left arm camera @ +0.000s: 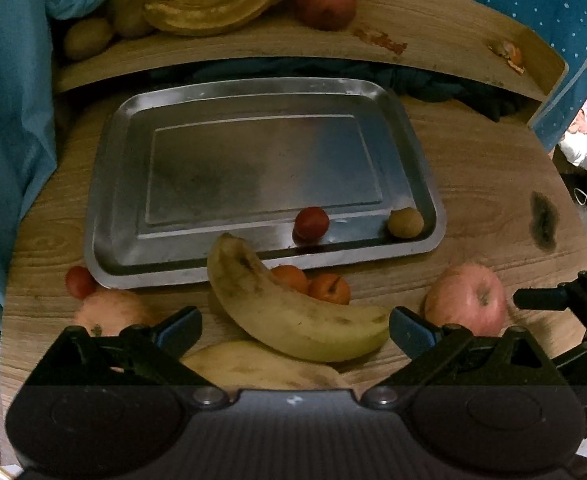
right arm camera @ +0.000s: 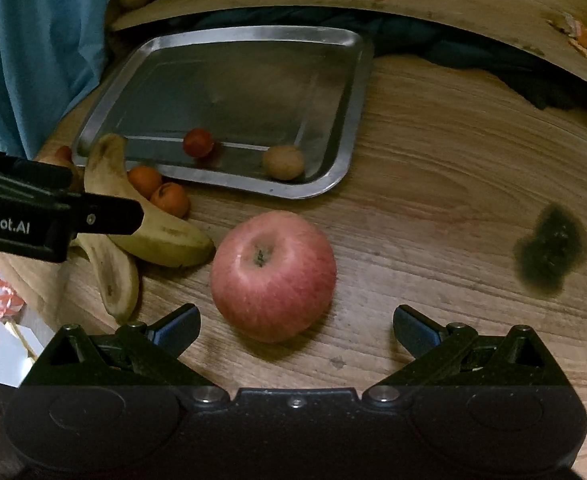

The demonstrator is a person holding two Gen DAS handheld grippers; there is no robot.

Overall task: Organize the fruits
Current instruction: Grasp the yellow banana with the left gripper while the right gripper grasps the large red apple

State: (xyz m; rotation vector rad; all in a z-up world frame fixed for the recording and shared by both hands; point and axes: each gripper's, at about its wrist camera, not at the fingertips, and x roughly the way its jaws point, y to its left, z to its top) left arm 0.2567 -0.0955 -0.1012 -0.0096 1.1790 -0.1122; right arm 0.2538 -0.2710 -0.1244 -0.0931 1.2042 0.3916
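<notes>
A steel tray (left arm camera: pixel 253 168) lies on the round wooden table, holding a small red fruit (left arm camera: pixel 311 223) and a small brown fruit (left arm camera: pixel 405 222) along its near rim. My left gripper (left arm camera: pixel 295 326) is open, its fingers either side of a spotted banana (left arm camera: pixel 289 308) that rests on a second banana (left arm camera: pixel 261 364). Two small oranges (left arm camera: pixel 329 289) sit behind the bananas. My right gripper (right arm camera: pixel 297 322) is open too, with a red apple (right arm camera: pixel 273 276) just ahead, between its fingers and not gripped. One left finger (right arm camera: pixel 109 216) shows over the banana (right arm camera: pixel 161 236).
Another reddish fruit (left arm camera: pixel 111 312) and a small red one (left arm camera: pixel 79 282) lie left of the tray's near corner. A raised wooden shelf (left arm camera: pixel 413 28) at the back carries bananas, apples and peel scraps. Blue cloth (left arm camera: pixel 9 120) hangs left. A dark stain (right arm camera: pixel 549 252) marks the table right.
</notes>
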